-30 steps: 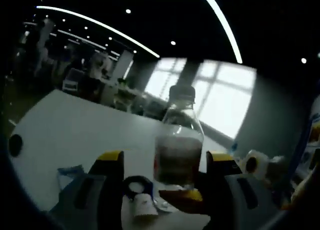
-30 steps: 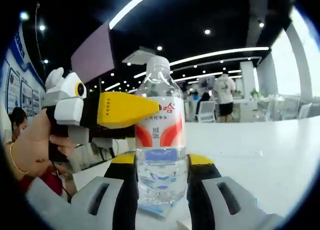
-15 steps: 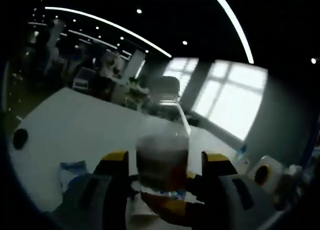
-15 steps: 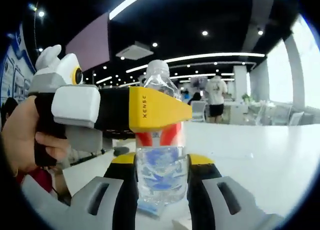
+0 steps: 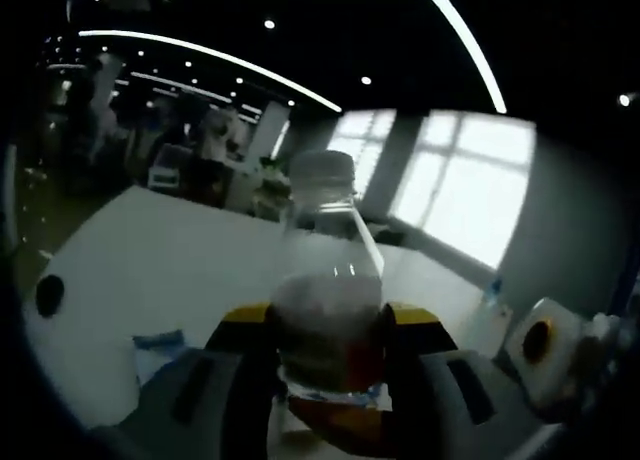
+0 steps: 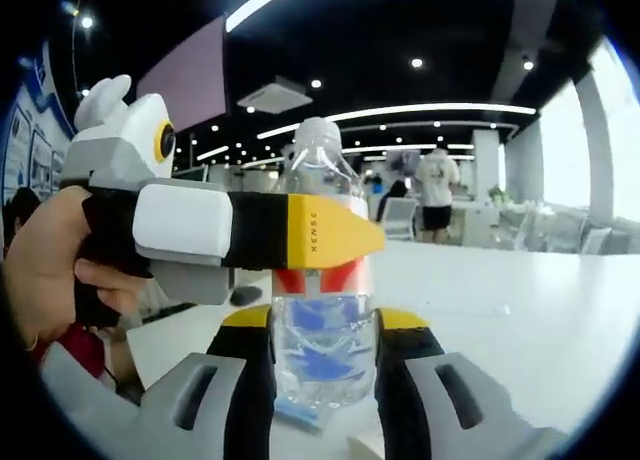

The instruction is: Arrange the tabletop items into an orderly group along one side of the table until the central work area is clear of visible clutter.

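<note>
The water bottle point(image 6: 322, 280) is standing upright on the white table point(image 6: 520, 300), and everything here is easiest placed against it. In the right gripper view, the right gripper point(image 6: 323, 325) is pressing its two yellow-tipped jaws against the bottle's lower body, one on each side, narrowed to the bottle's width and gripping it. Just in front of the bottle's red-and-white label, the left gripper point(image 6: 330, 242) is reaching in from the left, held in a person's hand point(image 6: 50, 265) — its yellow tip is crossing the bottle at label height.

In the left gripper view, the same bottle point(image 5: 328, 300) is sitting between the left gripper's point(image 5: 328, 325) own jaws, which are closing snugly on its sides around the label band; the cap is rising above them. Left of the bottle, low on the table point(image 5: 150, 270), a small blue packet point(image 5: 158, 342) is lying, and farther left a dark round object point(image 5: 48, 294) is resting near the table's edge. Beyond the bottle, in the right gripper view, a person point(image 6: 435, 185) is standing among chairs — far off.
</note>
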Demonstrator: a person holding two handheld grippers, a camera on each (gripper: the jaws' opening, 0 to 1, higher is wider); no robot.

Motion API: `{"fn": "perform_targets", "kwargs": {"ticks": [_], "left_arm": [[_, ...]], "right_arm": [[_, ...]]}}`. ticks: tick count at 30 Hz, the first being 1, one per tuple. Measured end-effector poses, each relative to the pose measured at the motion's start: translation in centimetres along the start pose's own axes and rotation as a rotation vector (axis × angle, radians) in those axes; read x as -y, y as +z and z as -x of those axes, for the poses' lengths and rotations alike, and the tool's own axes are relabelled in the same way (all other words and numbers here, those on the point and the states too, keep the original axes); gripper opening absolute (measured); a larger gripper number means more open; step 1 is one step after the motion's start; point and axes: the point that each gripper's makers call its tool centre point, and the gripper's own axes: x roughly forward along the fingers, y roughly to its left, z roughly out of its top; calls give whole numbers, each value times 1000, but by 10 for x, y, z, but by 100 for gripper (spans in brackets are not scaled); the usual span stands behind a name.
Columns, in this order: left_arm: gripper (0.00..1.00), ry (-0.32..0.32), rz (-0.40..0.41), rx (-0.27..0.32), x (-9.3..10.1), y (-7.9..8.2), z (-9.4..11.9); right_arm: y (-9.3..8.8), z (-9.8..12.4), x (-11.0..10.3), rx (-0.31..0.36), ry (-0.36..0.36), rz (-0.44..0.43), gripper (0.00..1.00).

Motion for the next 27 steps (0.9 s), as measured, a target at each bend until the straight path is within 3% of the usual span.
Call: {"fn": "perform_targets", "kwargs": {"ticks": [11,16,18,20,24,27], "left_arm": [[39,-28,-49,5,3,1,0],[39,-90,-104,14,8,5,1],[39,-145,-134,-15,10,4,2],[39,-201,-123,-31,13,4,3],[39,-259,-115,-25,15,7,7],[39,-289,-132,-43,19,7,9]], "right_arm": [[-2,-2,0,-26,16,-29,39],[-1,-2,-1,-24,42,10,40],[-1,-1,-5,-32,88,12,39],[0,0,-10,-33,138,-54,40],[5,2,-12,-14,205,-65,42],[6,7,-17,-12,279,-142,44]]}}
